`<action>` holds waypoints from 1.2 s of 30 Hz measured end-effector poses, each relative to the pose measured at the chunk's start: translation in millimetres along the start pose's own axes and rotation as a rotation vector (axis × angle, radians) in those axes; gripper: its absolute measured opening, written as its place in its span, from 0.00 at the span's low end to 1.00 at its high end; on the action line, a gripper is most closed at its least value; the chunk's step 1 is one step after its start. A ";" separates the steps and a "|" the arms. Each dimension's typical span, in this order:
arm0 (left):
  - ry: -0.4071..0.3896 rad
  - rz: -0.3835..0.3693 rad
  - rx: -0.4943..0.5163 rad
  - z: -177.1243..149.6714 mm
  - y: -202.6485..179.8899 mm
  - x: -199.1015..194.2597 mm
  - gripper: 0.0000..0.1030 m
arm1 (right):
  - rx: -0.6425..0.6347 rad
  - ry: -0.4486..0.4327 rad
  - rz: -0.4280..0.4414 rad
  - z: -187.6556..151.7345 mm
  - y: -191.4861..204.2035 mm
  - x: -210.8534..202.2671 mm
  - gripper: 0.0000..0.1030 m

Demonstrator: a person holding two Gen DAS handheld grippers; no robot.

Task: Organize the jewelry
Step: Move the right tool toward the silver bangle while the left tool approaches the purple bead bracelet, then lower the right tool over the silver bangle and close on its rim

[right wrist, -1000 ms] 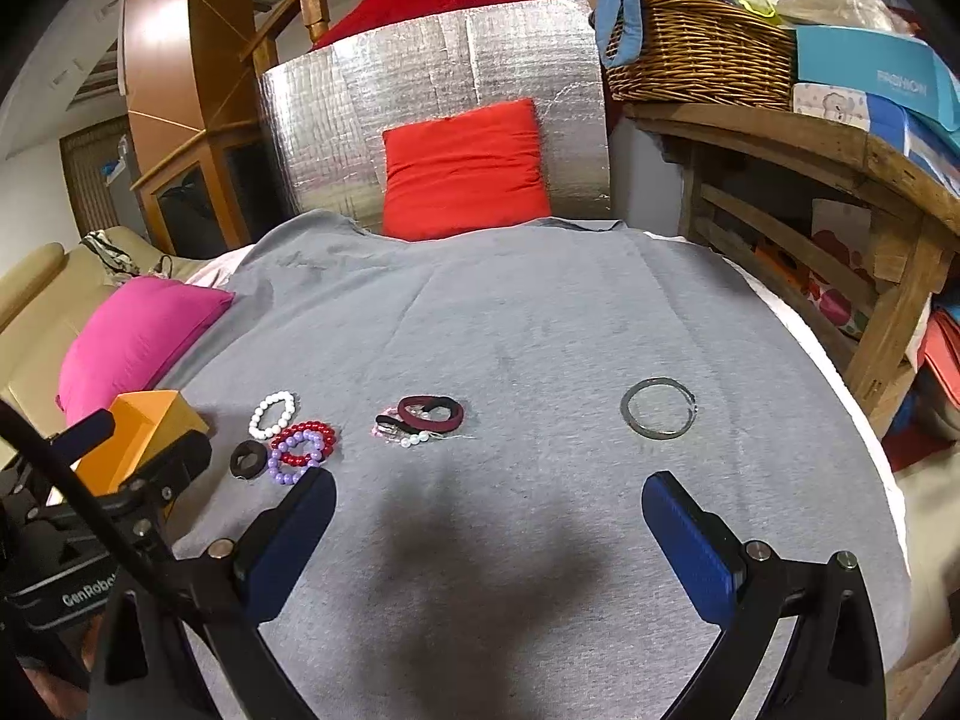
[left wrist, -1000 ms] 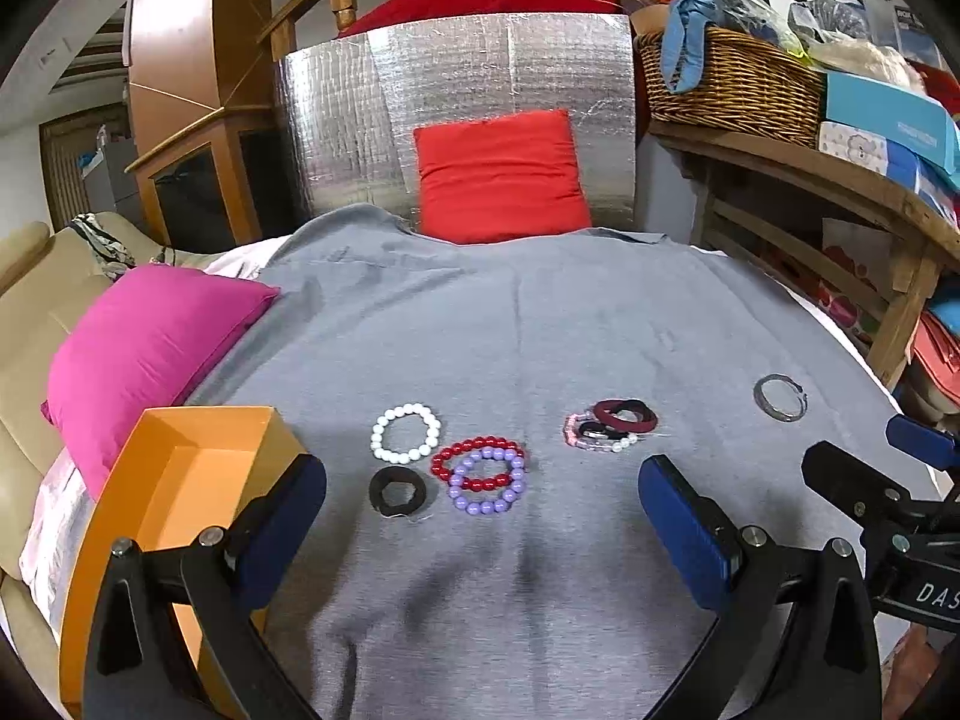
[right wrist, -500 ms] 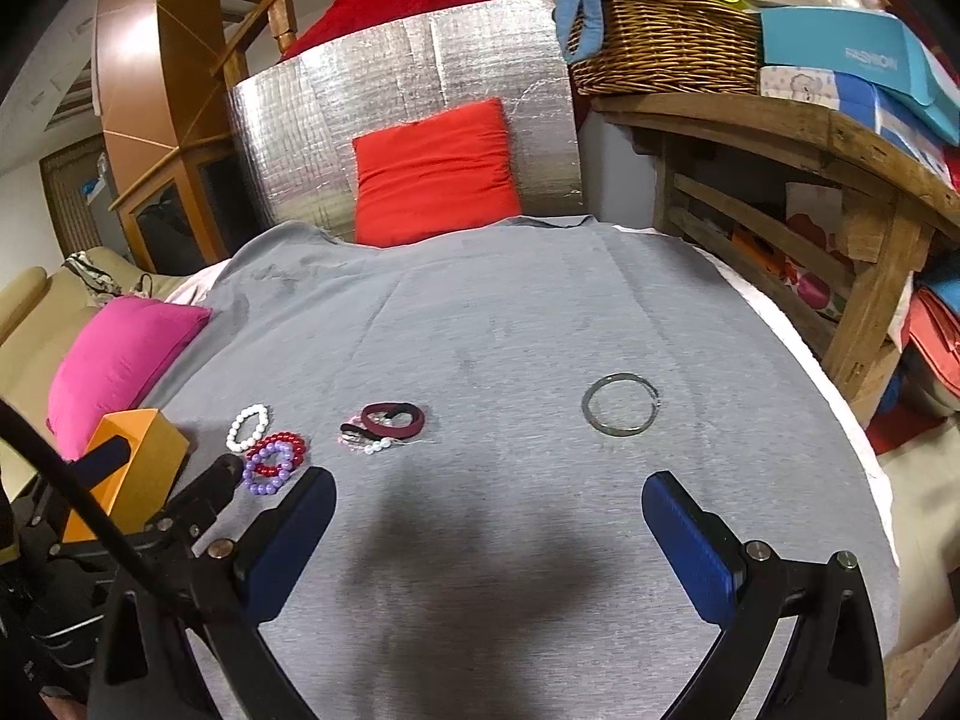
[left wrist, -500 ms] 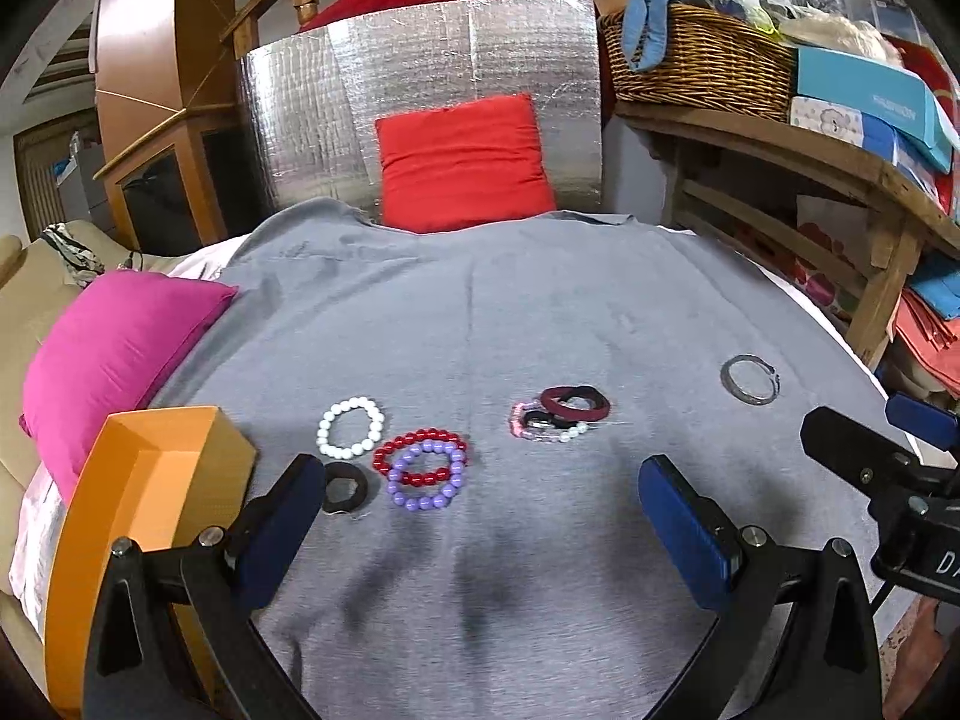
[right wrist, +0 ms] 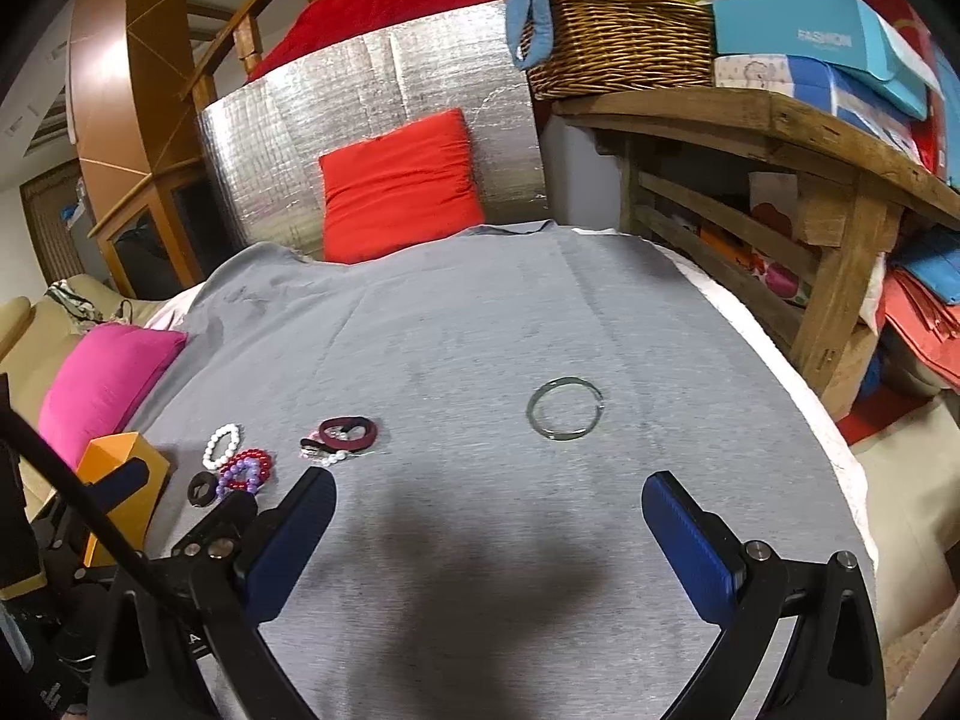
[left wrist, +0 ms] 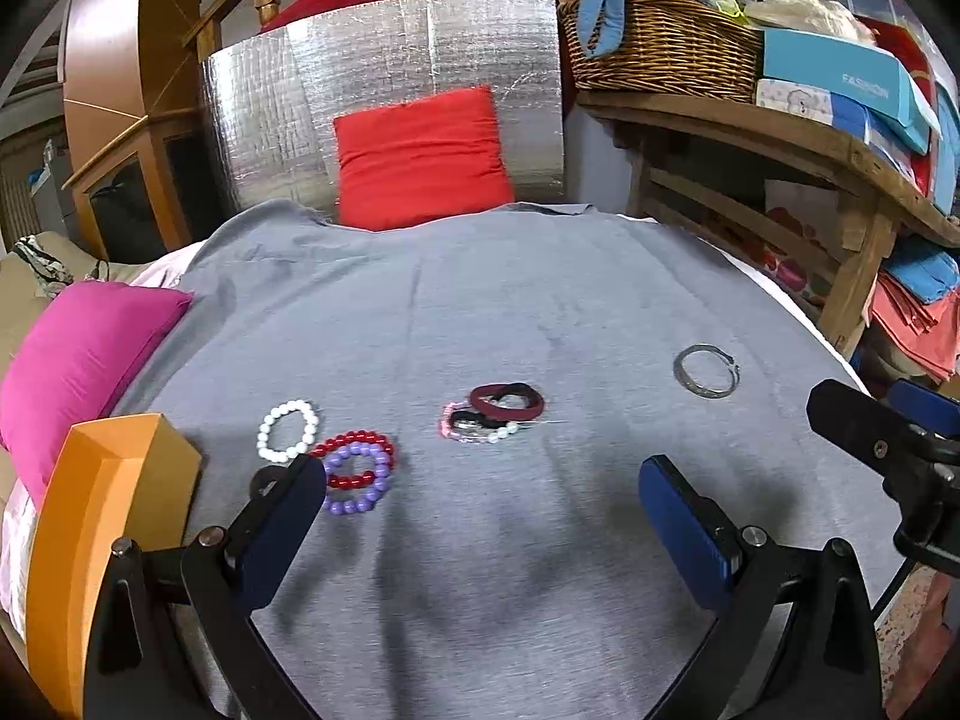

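Bracelets lie loose on the grey cloth [left wrist: 540,276] covering the surface, none yet in the orange box [left wrist: 102,510] at the left edge. White bead bracelet [left wrist: 287,429] sits alone; red bead bracelet [left wrist: 360,457] and purple bead bracelet [left wrist: 359,479] overlap. Small black ring [right wrist: 201,487] just beside them, partly hidden in the left view. Middle cluster: dark red band [left wrist: 507,401] tangled with a pale bead string [left wrist: 474,431]. Metal bangle [right wrist: 564,408] well apart, to the right.

Handling, judged: all light. Bead strings look elastic, round and slippery; they may roll or sag, so pinch across the cord, one pad inside the loop. Overlapping pairs will likely drag each other. Bangle is stiff and thin, lies flat; grip across its rim. Cloth could bunch under the pads.

Left tongs [left wrist: 480,507] spread wide, holding nothing, above the cloth near the bead group. Right tongs [right wrist: 489,531] also wide apart and empty, the bangle ahead between the fingers.
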State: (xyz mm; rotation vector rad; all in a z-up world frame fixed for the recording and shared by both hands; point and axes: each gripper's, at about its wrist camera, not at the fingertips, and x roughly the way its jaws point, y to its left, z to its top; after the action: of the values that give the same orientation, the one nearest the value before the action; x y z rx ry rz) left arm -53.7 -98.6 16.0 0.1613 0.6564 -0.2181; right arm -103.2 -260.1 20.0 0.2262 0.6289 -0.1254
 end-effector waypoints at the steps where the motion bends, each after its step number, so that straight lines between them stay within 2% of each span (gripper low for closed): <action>1: 0.002 -0.002 0.001 0.2 -1.7 0.8 1.00 | 0.002 0.000 -0.003 -0.3 -2.0 -0.2 1.00; 15: 0.026 0.010 0.012 -1.3 -0.1 14.3 1.00 | 0.033 0.043 -0.030 7.3 -20.8 20.2 1.00; 21: 0.089 0.053 -0.043 -5.3 35.3 35.8 1.00 | 0.018 0.161 -0.046 14.8 -39.8 79.4 0.99; 22: 0.101 0.060 -0.051 -6.1 41.9 40.2 1.00 | 0.020 0.177 -0.053 14.0 -41.1 88.8 0.94; 25: 0.146 0.069 -0.071 -9.0 58.4 53.2 1.00 | 0.018 0.237 -0.058 12.0 -39.1 117.3 0.91; 30: 0.210 0.067 -0.103 -17.2 79.9 72.6 1.00 | -0.016 0.218 -0.138 20.5 -31.1 145.0 0.91; 33: 0.238 0.039 -0.115 -19.7 85.9 80.4 1.00 | -0.004 0.223 -0.186 23.1 -36.3 159.7 0.91; 36: 0.249 -0.015 -0.131 -20.6 86.1 87.2 1.00 | 0.040 0.272 -0.212 20.1 -47.0 178.2 0.90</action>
State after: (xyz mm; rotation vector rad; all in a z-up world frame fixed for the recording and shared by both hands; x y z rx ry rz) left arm 23.1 -24.1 -47.3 0.0575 0.9170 -0.1702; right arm 42.5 -319.1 -78.3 0.2170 0.9215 -0.3150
